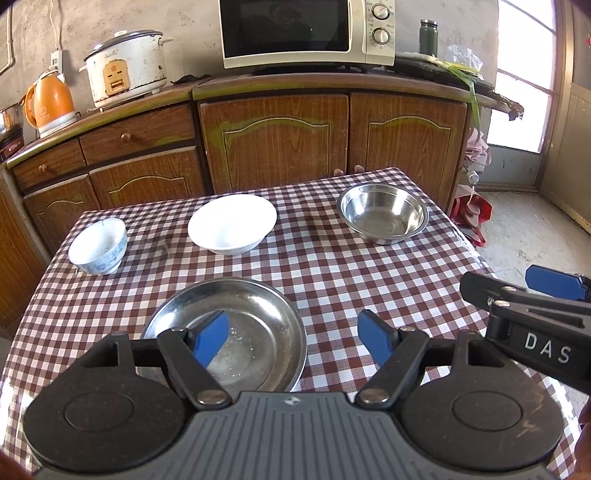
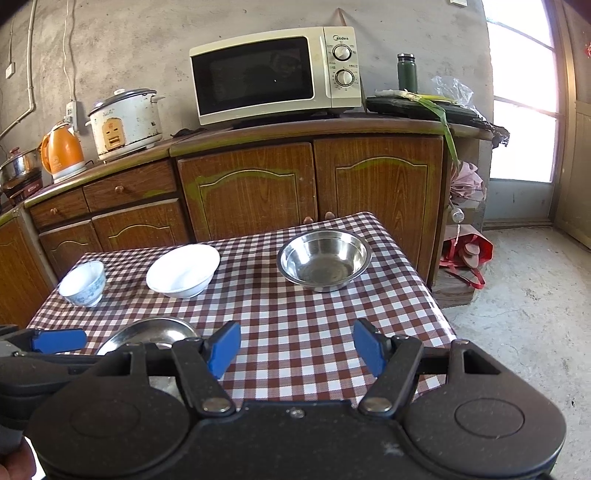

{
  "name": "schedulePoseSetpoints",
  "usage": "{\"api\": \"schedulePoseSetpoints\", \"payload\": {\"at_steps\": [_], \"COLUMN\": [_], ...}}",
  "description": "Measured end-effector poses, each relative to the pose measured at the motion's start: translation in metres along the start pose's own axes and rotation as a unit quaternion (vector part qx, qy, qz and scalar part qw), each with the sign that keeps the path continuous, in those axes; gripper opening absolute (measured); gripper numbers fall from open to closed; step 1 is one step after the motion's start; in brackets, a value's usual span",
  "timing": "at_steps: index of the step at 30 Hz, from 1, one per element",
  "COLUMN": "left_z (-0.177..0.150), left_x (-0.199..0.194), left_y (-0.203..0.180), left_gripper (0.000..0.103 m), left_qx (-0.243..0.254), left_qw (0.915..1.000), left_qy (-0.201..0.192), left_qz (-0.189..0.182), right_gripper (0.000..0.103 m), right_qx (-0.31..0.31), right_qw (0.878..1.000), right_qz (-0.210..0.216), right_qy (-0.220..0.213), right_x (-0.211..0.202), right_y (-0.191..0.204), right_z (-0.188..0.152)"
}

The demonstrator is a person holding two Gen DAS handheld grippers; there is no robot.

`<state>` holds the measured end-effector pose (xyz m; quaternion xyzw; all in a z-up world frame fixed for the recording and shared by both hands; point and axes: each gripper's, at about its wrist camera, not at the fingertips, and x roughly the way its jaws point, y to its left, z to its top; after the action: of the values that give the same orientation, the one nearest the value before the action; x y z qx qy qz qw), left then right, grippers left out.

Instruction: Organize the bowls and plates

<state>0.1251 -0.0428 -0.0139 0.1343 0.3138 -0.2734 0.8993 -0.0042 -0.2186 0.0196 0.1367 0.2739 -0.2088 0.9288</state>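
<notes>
A shallow steel plate point(image 1: 251, 325) lies near the front of the checked table point(image 1: 332, 269), right under my left gripper point(image 1: 293, 338), which stands open above it with nothing between its blue pads. Farther back stand a small blue-patterned bowl point(image 1: 99, 245), a white bowl point(image 1: 232, 223) and a steel bowl point(image 1: 384, 214). My right gripper point(image 2: 295, 349) is open over bare cloth to the right of the plate point(image 2: 155, 332), empty. From the right wrist view the steel bowl point(image 2: 324, 260), white bowl point(image 2: 183, 271) and patterned bowl point(image 2: 83, 282) sit beyond it.
Wooden cabinets point(image 1: 277, 140) run behind the table, carrying a microwave point(image 1: 306, 33), a rice cooker point(image 1: 125, 68) and an orange kettle point(image 1: 50, 101). The table's right edge point(image 2: 439, 314) drops to a concrete floor, where a red bag point(image 2: 469, 251) stands.
</notes>
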Motion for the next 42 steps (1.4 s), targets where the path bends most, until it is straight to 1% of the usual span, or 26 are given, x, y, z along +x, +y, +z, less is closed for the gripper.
{"api": "schedulePoseSetpoints", "payload": {"at_steps": [15,29,42], "left_z": [0.009,0.018,0.035], "left_x": [0.018,0.038,0.066], "left_y": [-0.008,-0.008,-0.018], "left_gripper": [0.078,0.078,0.078], "left_qx": [0.004,0.003,0.008], "left_qw": [1.0000,1.0000,1.0000], "left_qy": [0.003,0.004,0.002], "left_qz": [-0.005,-0.005,-0.006], "right_gripper": [0.080,0.080,0.080], "right_qx": [0.003,0.002,0.018], "right_qw": [1.000,1.000,0.999], "right_qz": [-0.007,-0.013,-0.034], "right_qy": [0.008,0.018,0.022], "right_x": [0.025,0.049,0.076], "right_y": [-0.010,-0.015,-0.039], "right_z": [0.007,0.008,0.017]}}
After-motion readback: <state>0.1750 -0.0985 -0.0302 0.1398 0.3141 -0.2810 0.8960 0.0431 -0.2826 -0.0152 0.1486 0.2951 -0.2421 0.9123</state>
